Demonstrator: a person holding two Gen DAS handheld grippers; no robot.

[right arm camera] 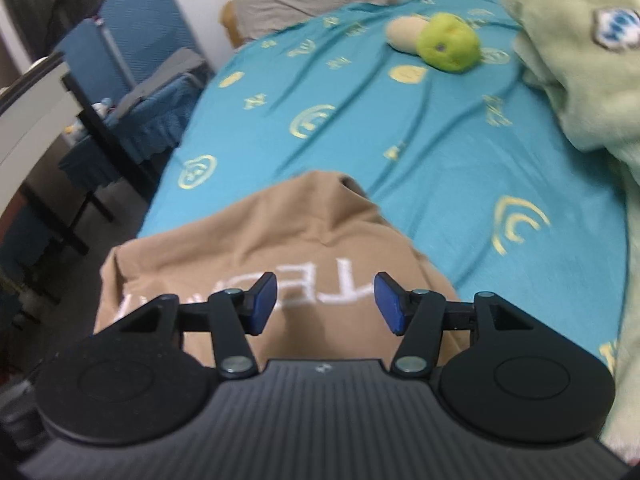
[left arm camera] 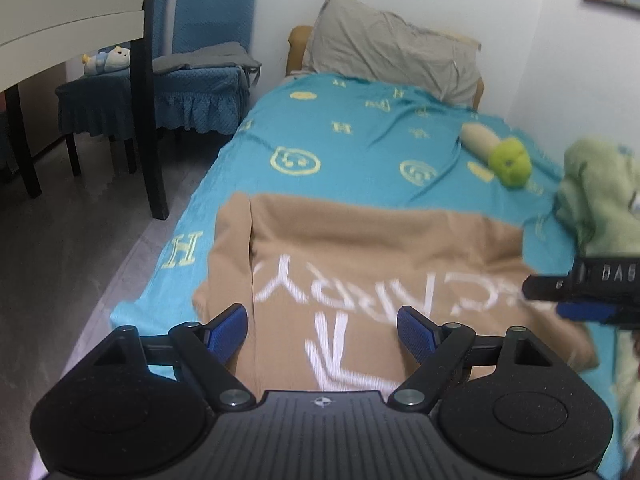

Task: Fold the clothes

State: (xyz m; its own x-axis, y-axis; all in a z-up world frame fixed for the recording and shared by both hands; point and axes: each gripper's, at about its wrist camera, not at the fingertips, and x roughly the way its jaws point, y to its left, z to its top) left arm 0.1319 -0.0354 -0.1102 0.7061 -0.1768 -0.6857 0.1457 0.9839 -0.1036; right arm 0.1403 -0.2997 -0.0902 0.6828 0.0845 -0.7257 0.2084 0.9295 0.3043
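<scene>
A tan garment with white lettering (left arm camera: pixel 360 264) lies partly folded on the bed's teal sheet (left arm camera: pixel 352 148), a fold edge running down its left side. My left gripper (left arm camera: pixel 323 332) is open and empty just above its near part. My right gripper (right arm camera: pixel 325 300) is open and empty above the same tan garment (right arm camera: pixel 260 240). The right gripper also shows at the right edge of the left wrist view (left arm camera: pixel 584 304), over the garment's right side.
A pale green fleece garment (right arm camera: pixel 580 60) is heaped on the right of the bed. A green and beige plush toy (left arm camera: pixel 504 152) lies beyond the garment. A grey pillow (left arm camera: pixel 392 52) is at the head. Blue-covered chairs (left arm camera: pixel 192 92) and a table (left arm camera: pixel 72 20) stand left.
</scene>
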